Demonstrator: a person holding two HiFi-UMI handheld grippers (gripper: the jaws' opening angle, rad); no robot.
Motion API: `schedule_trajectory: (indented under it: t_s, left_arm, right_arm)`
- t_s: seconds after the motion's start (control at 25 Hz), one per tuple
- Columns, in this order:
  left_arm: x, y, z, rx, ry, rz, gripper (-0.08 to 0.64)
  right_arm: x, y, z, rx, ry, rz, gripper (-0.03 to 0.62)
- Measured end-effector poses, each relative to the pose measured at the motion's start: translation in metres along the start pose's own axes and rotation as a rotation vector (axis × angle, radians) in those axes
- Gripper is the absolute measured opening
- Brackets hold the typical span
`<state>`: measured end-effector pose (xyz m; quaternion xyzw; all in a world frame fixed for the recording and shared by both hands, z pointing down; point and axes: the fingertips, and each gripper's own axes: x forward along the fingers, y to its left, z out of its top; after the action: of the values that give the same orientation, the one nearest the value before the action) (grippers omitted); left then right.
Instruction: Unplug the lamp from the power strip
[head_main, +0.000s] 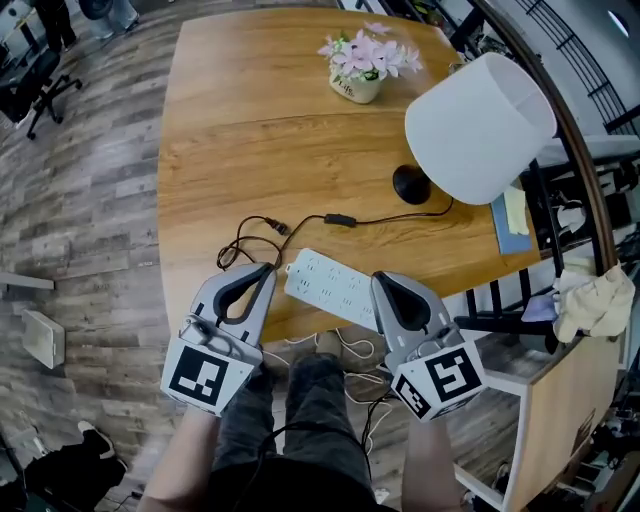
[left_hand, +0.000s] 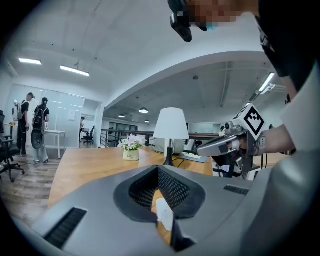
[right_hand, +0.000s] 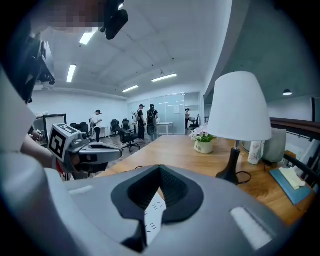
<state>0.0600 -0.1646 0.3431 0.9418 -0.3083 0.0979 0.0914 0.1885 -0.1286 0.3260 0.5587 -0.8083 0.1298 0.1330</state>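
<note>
The lamp, with a white shade (head_main: 480, 127) and black base (head_main: 411, 184), stands at the table's right. Its black cord runs past an inline switch (head_main: 340, 219) to a plug (head_main: 278, 229), which lies on the wood just beyond the left end of the white power strip (head_main: 330, 285); the plug looks apart from the strip. The strip lies at the front edge. My left gripper (head_main: 262, 272) hovers at its left end and my right gripper (head_main: 383, 284) at its right end. Both are shut with nothing held. A sliver of the strip (right_hand: 152, 217) shows through the right gripper's jaw hollow.
A small pot of pink flowers (head_main: 362, 66) sits at the back of the wooden table (head_main: 240, 120). A blue folder (head_main: 512, 225) lies under the lamp's right side. Loose black cable (head_main: 238, 250) coils by the left gripper. Railing and a chair stand to the right.
</note>
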Motion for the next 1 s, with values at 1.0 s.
schedule_trajectory:
  t_s: [1.0]
  left_arm:
    - [0.004, -0.032, 0.090, 0.016, -0.167, -0.174, -0.005]
  right_arm:
    - [-0.077, 0.004, 0.075, 0.016, -0.263, -0.161, 0.008]
